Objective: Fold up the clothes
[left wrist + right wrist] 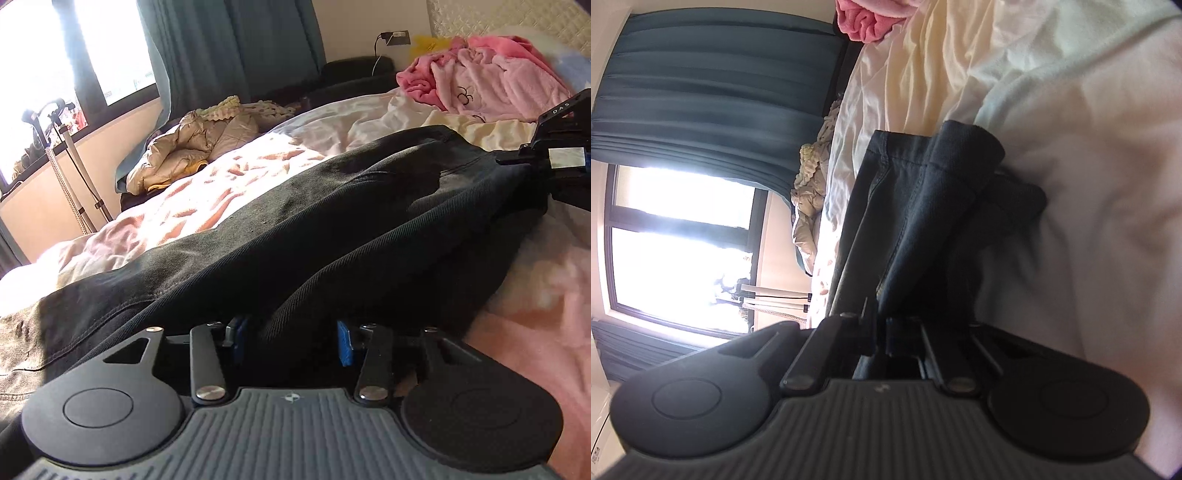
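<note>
Dark trousers (pixel 369 206) lie stretched along the bed from near left to far right. My left gripper (pixel 291 336) sits at their near end, and a thick fold of the dark cloth fills the gap between its blue pads (pixel 343 343). At the far end my right gripper (pixel 532 158) pinches the cloth. In the right wrist view, which is rolled on its side, the right gripper (pixel 881 325) is shut on an edge of the trousers (pixel 923 206), and the cloth runs away from it over the pale sheet (pixel 1071 184).
The bed carries a rumpled pink-and-white sheet (pixel 221 199). A pink fleece garment (pixel 491 81) lies heaped at the head end. A beige puffer jacket (pixel 192 147) sits at the far bed edge, below teal curtains (pixel 221 48) and a bright window. A metal stand (pixel 70 166) leans by the wall.
</note>
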